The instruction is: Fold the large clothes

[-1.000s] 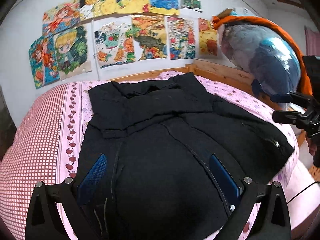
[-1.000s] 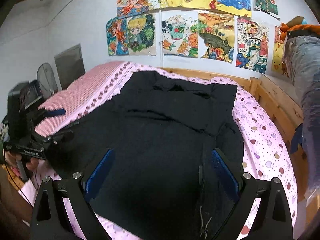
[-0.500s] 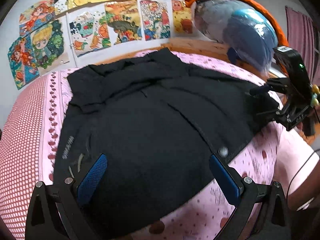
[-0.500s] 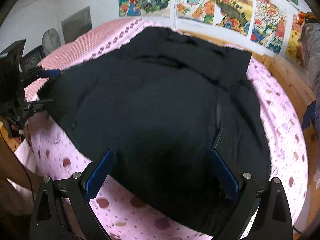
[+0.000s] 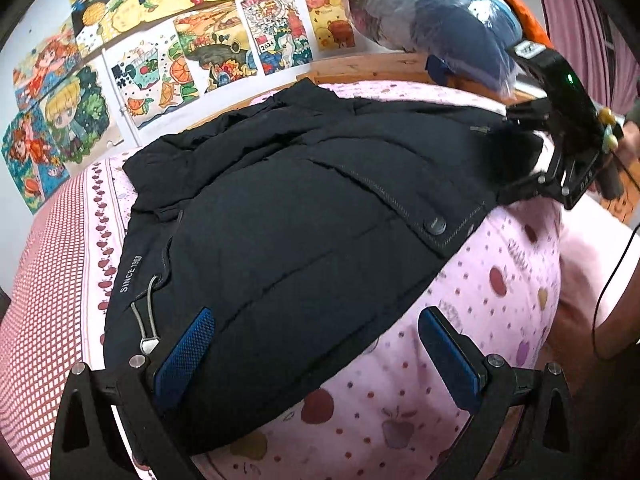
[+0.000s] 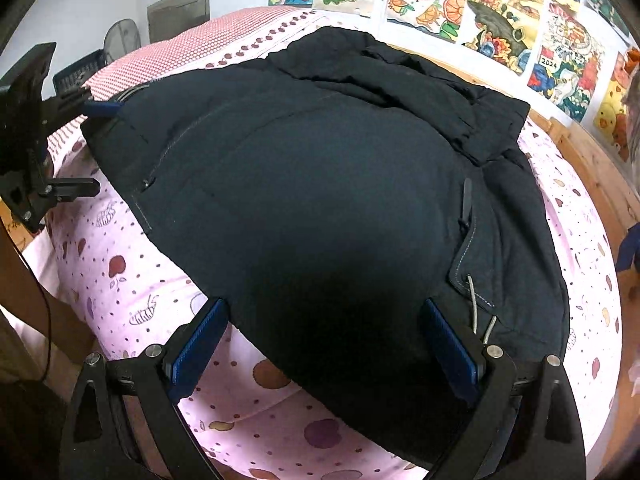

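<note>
A large black padded jacket (image 5: 288,208) lies spread on a pink patterned bed (image 5: 500,288), hem toward me, collar toward the wall. It also shows in the right wrist view (image 6: 320,184). My left gripper (image 5: 316,356) is open, low over the hem's left corner, one blue pad on the cloth. My right gripper (image 6: 320,344) is open at the hem's right corner. Each gripper shows in the other's view at the jacket's edge: the right one (image 5: 532,156), the left one (image 6: 92,148), both with jaws apart around the cloth edge.
Colourful drawings (image 5: 168,60) cover the wall behind the bed. A blue and grey bundle (image 5: 436,24) lies on the wooden bed frame (image 5: 384,68) at the right. A red checked sheet (image 5: 36,280) lies at the left. A fan (image 6: 122,42) stands past the bed.
Both grippers have drawn back and down toward the jacket's hem corners. More pink sheet shows in front of the hem. Both stay open.
</note>
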`<action>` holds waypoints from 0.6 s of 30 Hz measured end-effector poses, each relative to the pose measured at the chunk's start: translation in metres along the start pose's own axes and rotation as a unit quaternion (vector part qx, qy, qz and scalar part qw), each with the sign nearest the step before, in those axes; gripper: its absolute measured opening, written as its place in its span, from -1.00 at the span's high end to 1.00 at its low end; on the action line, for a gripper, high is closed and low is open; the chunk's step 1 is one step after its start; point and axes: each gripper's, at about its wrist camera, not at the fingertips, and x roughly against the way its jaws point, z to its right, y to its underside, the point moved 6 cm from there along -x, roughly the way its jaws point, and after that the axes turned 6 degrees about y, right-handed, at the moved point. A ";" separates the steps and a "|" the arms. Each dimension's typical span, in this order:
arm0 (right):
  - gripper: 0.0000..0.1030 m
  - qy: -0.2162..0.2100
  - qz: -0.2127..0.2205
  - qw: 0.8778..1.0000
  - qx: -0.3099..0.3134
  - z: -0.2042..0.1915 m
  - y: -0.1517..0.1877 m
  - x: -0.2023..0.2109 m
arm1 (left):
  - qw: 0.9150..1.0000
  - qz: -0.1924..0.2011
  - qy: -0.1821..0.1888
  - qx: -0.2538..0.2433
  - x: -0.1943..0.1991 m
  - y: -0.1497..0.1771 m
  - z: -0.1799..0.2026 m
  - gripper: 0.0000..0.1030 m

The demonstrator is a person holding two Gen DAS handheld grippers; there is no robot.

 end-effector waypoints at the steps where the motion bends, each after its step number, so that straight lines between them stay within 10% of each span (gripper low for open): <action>1: -0.85 0.000 -0.003 1.000 0.000 -0.001 0.001 -0.001 | 1.000 -0.003 -0.005 -0.003 -0.001 0.002 0.000 -0.99; 18: -0.93 0.051 -0.006 0.997 0.057 -0.020 0.012 -0.002 | 0.992 -0.008 -0.120 -0.028 -0.003 0.023 -0.002 -1.00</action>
